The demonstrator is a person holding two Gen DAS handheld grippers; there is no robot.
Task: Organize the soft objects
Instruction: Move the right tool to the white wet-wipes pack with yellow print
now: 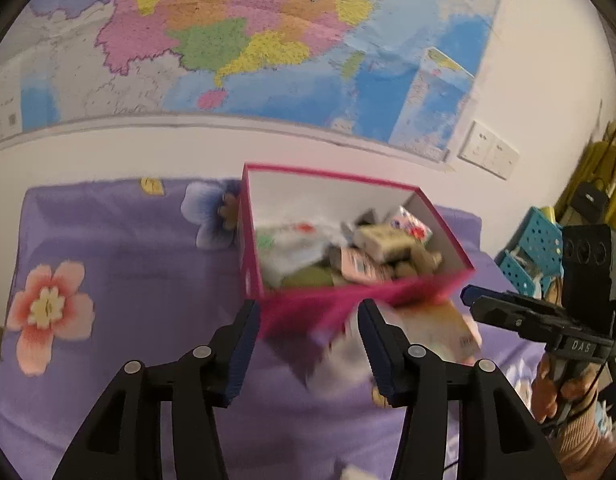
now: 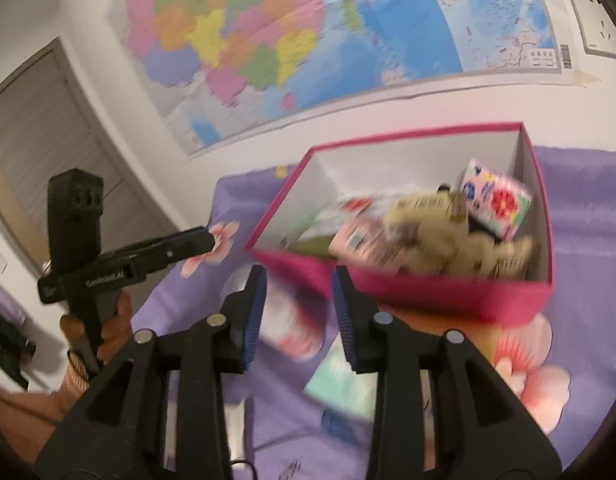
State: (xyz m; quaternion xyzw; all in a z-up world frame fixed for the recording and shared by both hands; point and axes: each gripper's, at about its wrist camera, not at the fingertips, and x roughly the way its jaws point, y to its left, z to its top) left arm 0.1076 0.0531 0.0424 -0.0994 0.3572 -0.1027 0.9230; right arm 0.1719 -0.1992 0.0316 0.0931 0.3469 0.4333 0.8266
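A pink cardboard box with a white inside (image 1: 268, 316) sits on a purple bedsheet printed with large flowers (image 1: 120, 280), pushed up near the wall under a big coloured map (image 1: 228, 40). It already holds a jumble of soft packets: a white plastic wrapper (image 1: 292, 240), a pink packet (image 1: 358, 266), beige packs (image 1: 382, 240) and a flowered tissue pack (image 2: 494, 204) in the far corner. By that pile, the sorting looks well underway.

Some things remain outside the box. Just in front of its near wall lie a blurred white and pink pack (image 2: 292, 328), a pale mint-green packet (image 2: 342, 388), and an orange-toned packet (image 1: 444, 328); these probably still need to go in.

The left gripper (image 1: 306, 346) has its jaws spread, nothing pinched; the box's near corner shows between the fingers, but the pads are not pressing it. The right gripper (image 2: 300, 320) is likewise spread and empty, with the white and pink pack lying on the sheet beyond its fingers.

The right wrist view alone shows the mint-green packet and a louvred door (image 2: 36, 128) at the left. The left wrist view alone shows blue perforated baskets (image 1: 536, 248) and wall sockets (image 1: 488, 152) at the right. Each view catches the other gripper with the hand (image 1: 564, 388) holding it.
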